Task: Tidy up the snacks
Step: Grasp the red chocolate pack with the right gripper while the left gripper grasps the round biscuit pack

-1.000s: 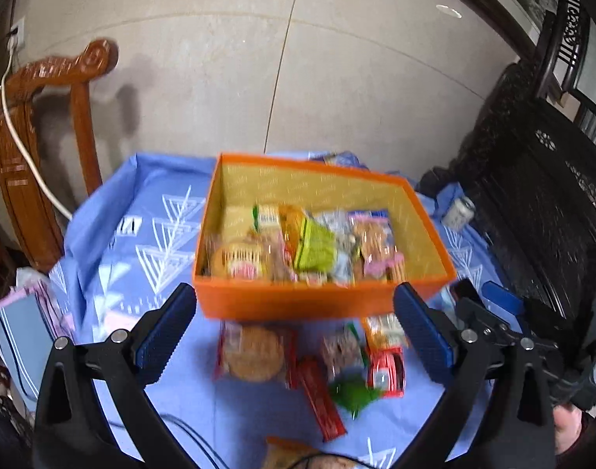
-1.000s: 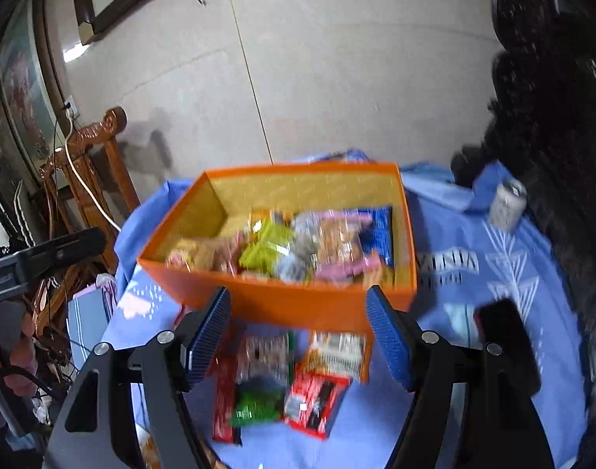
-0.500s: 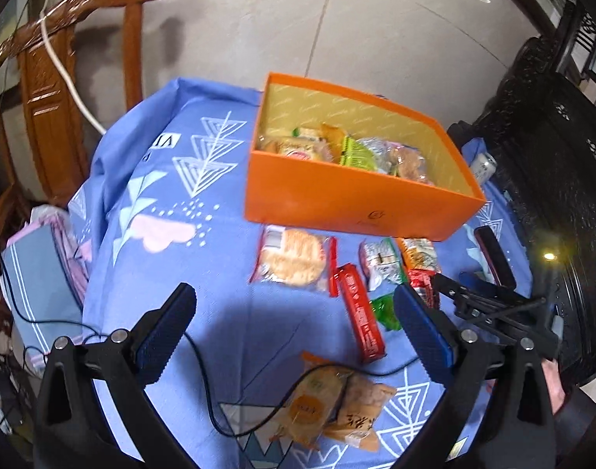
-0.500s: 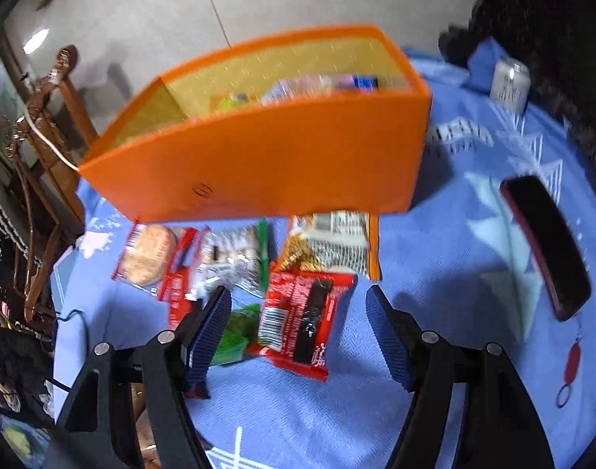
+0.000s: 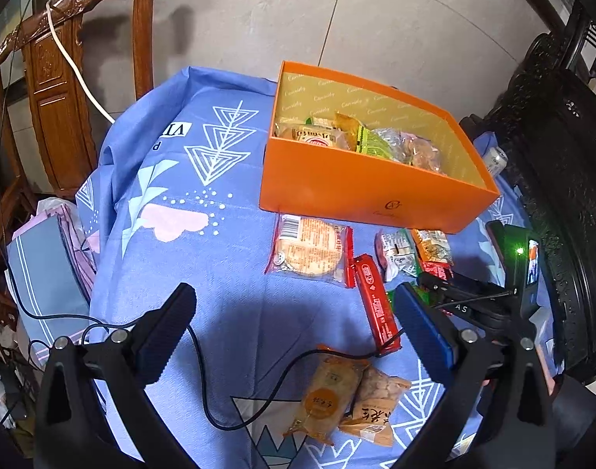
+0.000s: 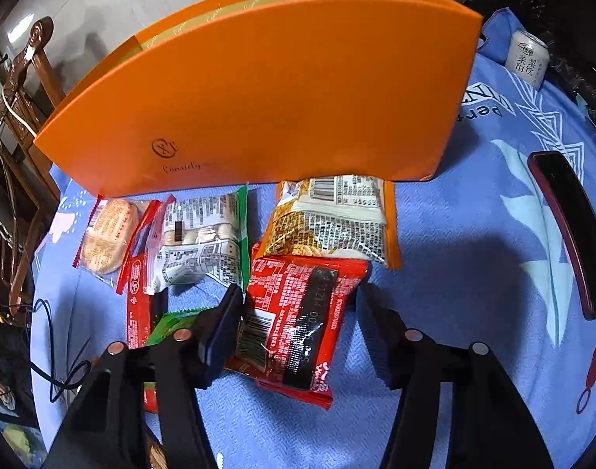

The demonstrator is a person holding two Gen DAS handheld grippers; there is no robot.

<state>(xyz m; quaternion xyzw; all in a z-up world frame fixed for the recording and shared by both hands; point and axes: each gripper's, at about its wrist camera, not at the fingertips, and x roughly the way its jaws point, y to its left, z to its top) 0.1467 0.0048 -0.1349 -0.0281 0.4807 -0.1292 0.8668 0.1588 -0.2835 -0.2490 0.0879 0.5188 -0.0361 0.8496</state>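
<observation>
Within a second, the right gripper [image 6: 298, 301] had dropped from above the orange cardboard box [image 6: 259, 90] to the blue patterned cloth [image 6: 473, 211] in front of it, its jaws closing around a red foil snack packet [image 6: 302, 312] lying there, apparently the next item bound for the box. The left gripper [image 5: 294, 320] hung wide open and empty nearer the camera. Whether the right pads had touched the packet was hard to tell; the box's snacks were hidden in the right wrist view.
</observation>
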